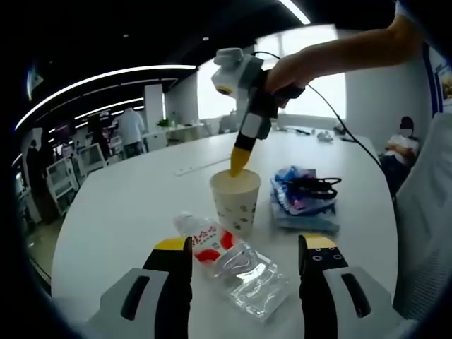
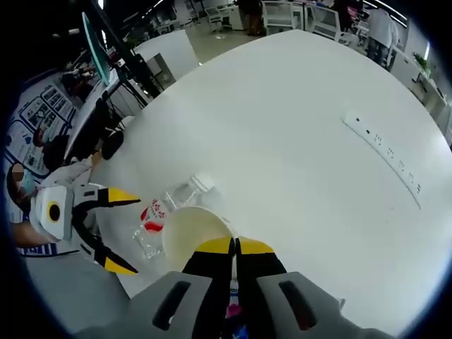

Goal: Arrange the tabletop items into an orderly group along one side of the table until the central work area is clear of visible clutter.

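Observation:
A white paper cup (image 1: 236,201) with small dots stands mid-table. My right gripper (image 1: 240,162) comes down from above in a person's hand, its yellow tips at the cup's far rim. In the right gripper view its jaws (image 2: 235,246) are pressed together at the rim of the cup (image 2: 191,233). A crumpled clear bottle (image 1: 236,267) with a red label lies on its side in front of the cup, and my left gripper (image 1: 247,244) stands open just above it. That left gripper (image 2: 120,232) appears open beside the bottle (image 2: 166,205).
A blue packet with a black cable on it (image 1: 305,196) lies right of the cup. A long white power strip (image 2: 385,159) lies farther out on the white table (image 2: 282,106). Desks, chairs and people stand beyond the table's edge.

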